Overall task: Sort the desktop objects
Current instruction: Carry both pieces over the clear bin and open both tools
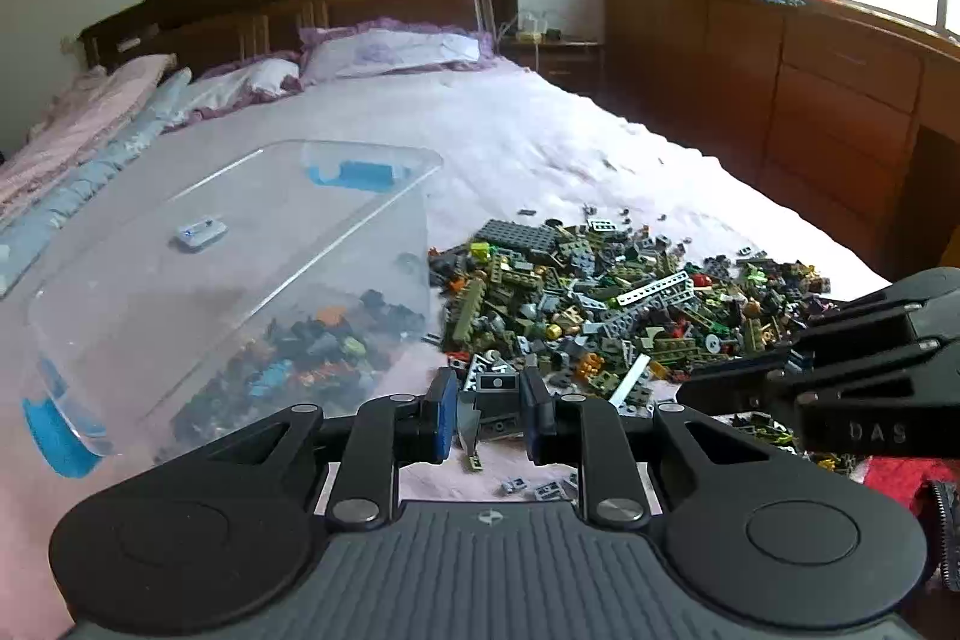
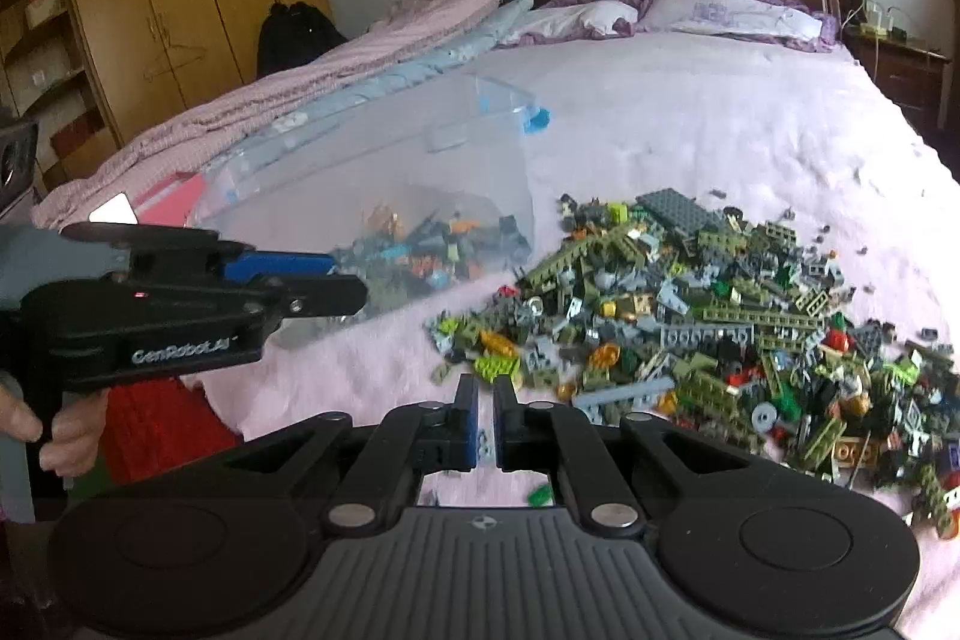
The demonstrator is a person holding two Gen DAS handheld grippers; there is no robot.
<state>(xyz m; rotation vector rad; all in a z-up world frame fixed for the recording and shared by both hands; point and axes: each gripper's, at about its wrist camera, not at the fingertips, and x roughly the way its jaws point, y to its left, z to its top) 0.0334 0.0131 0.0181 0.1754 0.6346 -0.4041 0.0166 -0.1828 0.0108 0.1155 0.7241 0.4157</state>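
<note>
Sorting is only partly done, judging by how the bricks lie. One clear plastic bin (image 1: 252, 244) with blue latches stands on the bed (image 1: 540, 124), tilted toward the heap, and holds a modest layer of mixed bricks (image 1: 312, 346) in its lower corner. Just beside it on the pink sheet sprawls a far larger pile of building bricks (image 1: 630, 304), mostly olive, grey and black, with strays scattered around its edges. Most of the work therefore seems left.

In the left wrist view the left hand-held gripper (image 1: 491, 403) is narrowed on a dark grey plate piece (image 1: 495, 397), its blue pads pressing the sides, above the near edge of the pile. In the right wrist view the right hand-held gripper (image 2: 486, 415) has its jaws drawn nearly together; whether a small piece sits between them cannot be told. The held piece probably belongs in the bin.
</note>
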